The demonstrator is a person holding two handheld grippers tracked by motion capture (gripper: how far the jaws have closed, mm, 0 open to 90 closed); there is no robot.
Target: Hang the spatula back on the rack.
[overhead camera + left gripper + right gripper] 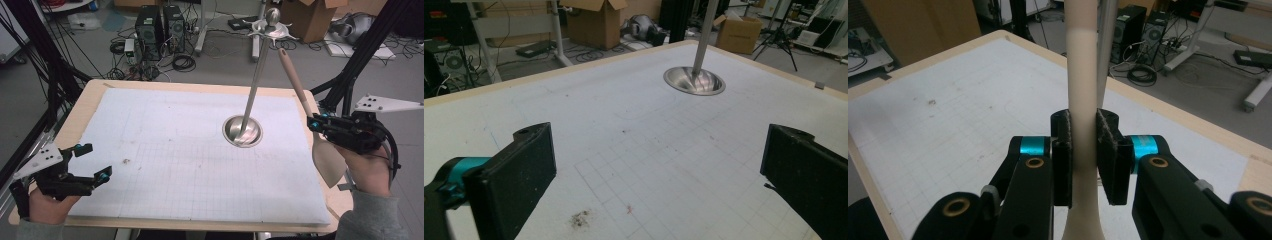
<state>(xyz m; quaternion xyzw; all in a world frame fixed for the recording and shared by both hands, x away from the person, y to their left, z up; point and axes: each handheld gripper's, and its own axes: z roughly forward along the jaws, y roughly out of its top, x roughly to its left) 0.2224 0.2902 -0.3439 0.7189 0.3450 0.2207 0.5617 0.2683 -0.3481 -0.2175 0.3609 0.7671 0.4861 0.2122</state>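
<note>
Right jaws: closed tight on the neck of a cream spatula (314, 125), pads pressing either side of the handle, as the right gripper view (1083, 160) shows; right gripper (320, 122) held above the right edge of the tabletop (200, 145).
Left jaws: spread wide with nothing between them; left gripper (95, 162) low over the near left corner.
Spatula: off the tabletop, blade hanging down toward the person, handle slanting up and away so its tip comes near the top of the stand.
Stand: a metal pole (256, 80) on a round base (242, 131), right of centre, with hooks (272, 31) at the top, apparently bare, though they are small in the high view.
Step in hand: carrying the spatula up toward the hooks, judged from its tilt.
Next move: bring the handle end to a hook; whether that end has a hole cannot be seen, so it needs a careful line-up before the right jaws let go.
Left hand: idle, free to steady the base.
</note>
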